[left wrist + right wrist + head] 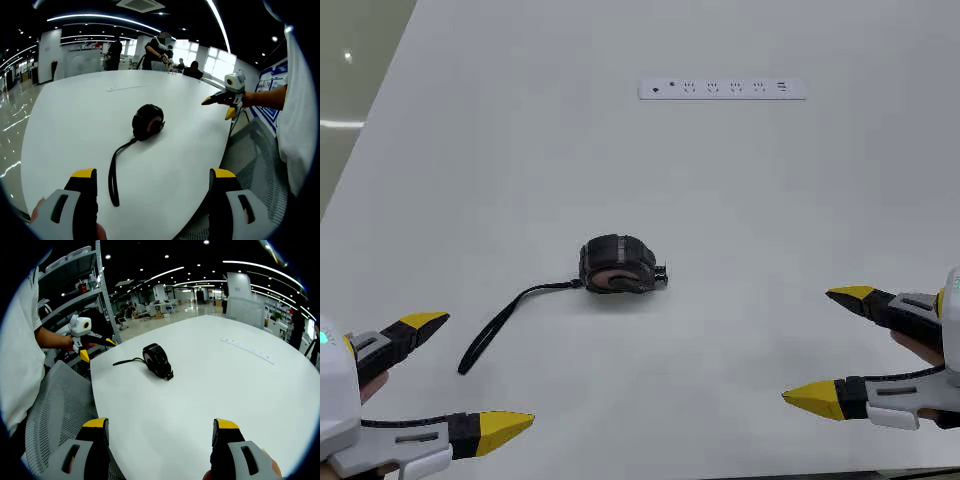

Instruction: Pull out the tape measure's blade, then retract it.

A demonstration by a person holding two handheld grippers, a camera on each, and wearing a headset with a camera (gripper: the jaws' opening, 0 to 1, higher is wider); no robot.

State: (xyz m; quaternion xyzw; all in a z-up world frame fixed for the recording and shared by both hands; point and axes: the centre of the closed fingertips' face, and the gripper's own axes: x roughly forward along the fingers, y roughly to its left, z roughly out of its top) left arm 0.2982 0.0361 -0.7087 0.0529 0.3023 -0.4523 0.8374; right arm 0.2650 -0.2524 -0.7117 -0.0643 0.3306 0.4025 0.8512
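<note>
The tape measure (618, 266) lies on the worktop (740, 200), blade retracted. The left tongs (487, 368) and right tongs (808, 345) are both apart, clear of it.

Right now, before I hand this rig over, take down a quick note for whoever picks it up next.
Left gripper: open, empty, hovering at the near edge of the table.
Right gripper: open, empty, likewise.
Tape measure lies mid-table between them, untouched, blade fully in, strap trailing toward the left gripper.
Done: nothing visible.
Left: grip it, pull the blade out, then retract it.
</note>
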